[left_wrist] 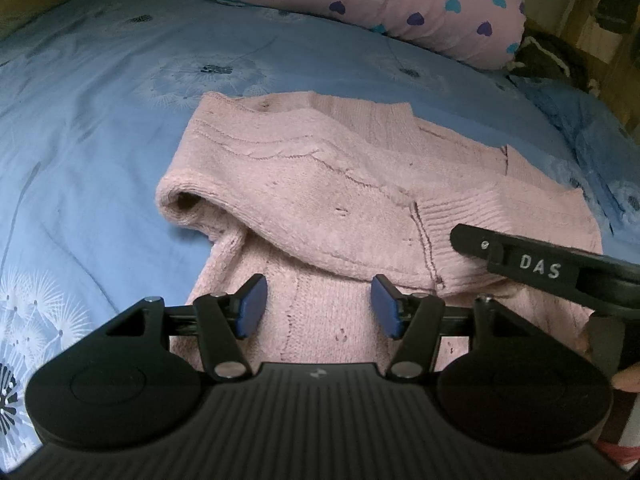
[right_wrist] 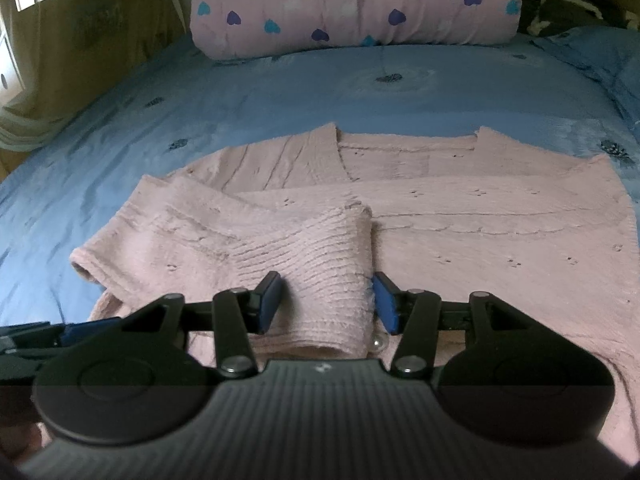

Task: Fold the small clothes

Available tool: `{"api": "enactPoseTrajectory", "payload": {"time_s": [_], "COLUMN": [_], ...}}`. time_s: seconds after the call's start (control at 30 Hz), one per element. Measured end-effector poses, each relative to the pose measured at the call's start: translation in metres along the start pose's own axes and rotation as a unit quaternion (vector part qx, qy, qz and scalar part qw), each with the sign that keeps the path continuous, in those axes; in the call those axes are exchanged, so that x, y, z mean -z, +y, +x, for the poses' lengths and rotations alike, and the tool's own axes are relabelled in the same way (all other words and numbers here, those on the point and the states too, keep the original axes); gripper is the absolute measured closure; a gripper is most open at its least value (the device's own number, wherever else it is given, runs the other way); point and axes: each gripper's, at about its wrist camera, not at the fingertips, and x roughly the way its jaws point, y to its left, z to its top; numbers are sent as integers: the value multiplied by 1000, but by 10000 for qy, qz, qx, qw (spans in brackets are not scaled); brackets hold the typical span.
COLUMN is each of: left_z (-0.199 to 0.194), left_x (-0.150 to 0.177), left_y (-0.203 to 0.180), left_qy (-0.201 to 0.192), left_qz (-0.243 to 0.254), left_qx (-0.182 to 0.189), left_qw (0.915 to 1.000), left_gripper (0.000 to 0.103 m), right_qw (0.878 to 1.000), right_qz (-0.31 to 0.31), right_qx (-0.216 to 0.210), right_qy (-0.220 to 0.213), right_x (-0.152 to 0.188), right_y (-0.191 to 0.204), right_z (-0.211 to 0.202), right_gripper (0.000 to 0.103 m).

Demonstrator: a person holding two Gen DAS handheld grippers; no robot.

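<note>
One pink knitted sweater (left_wrist: 320, 184) lies on the blue bedsheet (left_wrist: 100, 120), both of its sleeves folded in across the body, and one pink pillow (right_wrist: 352, 4) printed with hearts sits at the far end of the bed. Two grippers work over it — the left gripper (left_wrist: 319, 306) hovers above the lower part of the sweater with its jaws apart and nothing between them. The right gripper (right_wrist: 328, 304) has its two blue pads either side of one ribbed cuff (right_wrist: 332, 272) — whether they press on it I cannot tell.
</note>
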Motion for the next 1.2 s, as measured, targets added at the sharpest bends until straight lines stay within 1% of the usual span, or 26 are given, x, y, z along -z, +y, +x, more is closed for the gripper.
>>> {"api": "enactPoseTrajectory", "payload": {"time_s": [0.1, 0.2, 0.27, 0.33, 0.43, 0.5, 0.63, 0.73, 0.87, 0.97, 1.07, 1.13, 1.2], "left_z": [-5, -8, -7, -5, -3, -4, -3, -1, 3, 3, 5, 6, 8], "left_x": [-2, -3, -4, -4, -4, -3, -1, 1, 2, 3, 4, 4, 5], "left_y": [2, 4, 6, 7, 6, 6, 5, 3, 5, 10, 9, 7, 5], "left_qy": [-120, -262, -261, -205, -194, -228, -243, -226, -257, -280, -293, -291, -290], "left_qz": [-52, -28, -37, -77, -78, -51, -18, 66, 64, -12, -23, 27, 98], "left_qx": [20, -88, -146, -122, -101, -90, -84, -138, -363, -361, -390, -429, -482], "left_qw": [9999, 9996, 9995, 9997, 9997, 9997, 9997, 9996, 9990, 9990, 9988, 9987, 9984], "left_gripper": [39, 39, 39, 39, 39, 39, 39, 39, 39, 39, 39, 39, 39], "right_qw": [10000, 10000, 10000, 9999, 9992, 9983, 9951, 9936, 9902, 9847, 9770, 9743, 9739], "right_qz": [-19, -15, 24, -1, -328, -497, -783, -719, -642, -648, -658, -601, -522], "right_qx": [3, -4, -31, -101, -170, -165, -84, -62, -20, 189, 506, 699, 854], "right_qy": [-2, -35, -53, -74, -179, -263, -599, -867, -1241, -1608, -1965, -2055, -2038], "right_x": [0, -1, -2, -3, -6, -9, -17, -28, -49, -62, -70, -73, -72], "right_y": [2, 4, 6, 9, 17, 23, 31, 31, 27, 21, 10, -4, -18], "right_z": [3, 6, 7, 7, 4, -1, -17, -31, -54, -75, -94, -102, -105], "right_gripper": [49, 50, 50, 51, 82, 87, 88, 89, 89, 89, 89, 89, 89]}}
